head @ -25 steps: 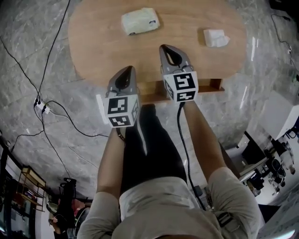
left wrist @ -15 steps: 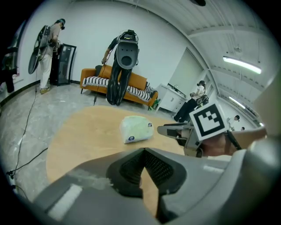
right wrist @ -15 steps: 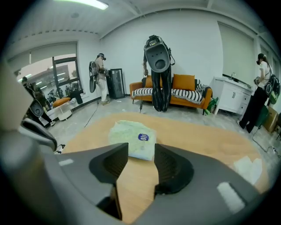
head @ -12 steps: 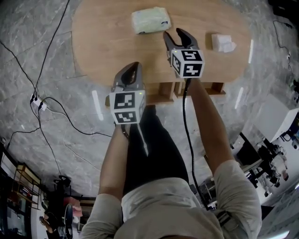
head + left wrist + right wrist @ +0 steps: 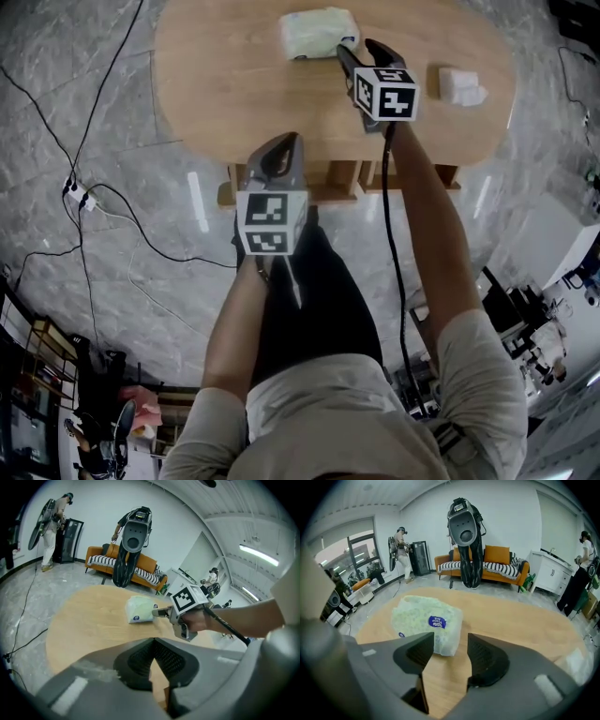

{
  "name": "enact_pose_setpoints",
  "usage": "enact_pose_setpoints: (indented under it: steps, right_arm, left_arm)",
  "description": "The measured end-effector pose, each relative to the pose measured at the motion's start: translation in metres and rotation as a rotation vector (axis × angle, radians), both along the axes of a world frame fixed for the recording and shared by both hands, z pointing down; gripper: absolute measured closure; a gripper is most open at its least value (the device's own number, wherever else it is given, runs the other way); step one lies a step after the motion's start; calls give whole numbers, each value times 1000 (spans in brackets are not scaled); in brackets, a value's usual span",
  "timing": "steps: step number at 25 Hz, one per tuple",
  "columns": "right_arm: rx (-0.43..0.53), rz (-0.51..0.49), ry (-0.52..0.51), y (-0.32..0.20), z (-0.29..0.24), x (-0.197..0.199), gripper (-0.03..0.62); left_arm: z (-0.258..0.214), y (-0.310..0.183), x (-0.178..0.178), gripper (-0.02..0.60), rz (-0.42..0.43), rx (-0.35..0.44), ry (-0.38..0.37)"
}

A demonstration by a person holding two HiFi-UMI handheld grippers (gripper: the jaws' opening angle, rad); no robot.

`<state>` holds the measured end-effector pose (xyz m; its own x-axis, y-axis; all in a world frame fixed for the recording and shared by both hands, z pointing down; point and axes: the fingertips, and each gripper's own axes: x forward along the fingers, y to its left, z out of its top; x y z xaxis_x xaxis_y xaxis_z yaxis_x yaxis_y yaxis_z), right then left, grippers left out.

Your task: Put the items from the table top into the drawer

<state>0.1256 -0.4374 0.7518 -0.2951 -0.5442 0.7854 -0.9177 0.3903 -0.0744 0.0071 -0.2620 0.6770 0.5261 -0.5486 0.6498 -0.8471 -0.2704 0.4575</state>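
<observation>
Well, in the head view the pale green packet [image 5: 319,31] lay at the top centre of the frame on the wooden counter [image 5: 216,84]. The right gripper [image 5: 358,52] was just beside its right end, and a white wad [image 5: 461,84] sat well apart at upper right. The left gripper [image 5: 281,155] hung over the counter's near edge. In the left gripper view its fingers [image 5: 136,660] were pressed together on nothing. In the right gripper view the fingers [image 5: 487,660] were spreading, empty, with the packet just ahead, left of centre. To take it cleanly, I'd judge, that gripper should shift left, straddle the packet's narrow end and squeeze gently, since it looked soft.
</observation>
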Motion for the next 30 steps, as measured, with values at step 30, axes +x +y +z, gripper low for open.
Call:
enact_pose_setpoints:
  steps: [30]
  right_arm:
    - [218,-157,-117,139,-86,-34,586]
  left_arm:
    - [0,79,3,561,-25,-47,-47]
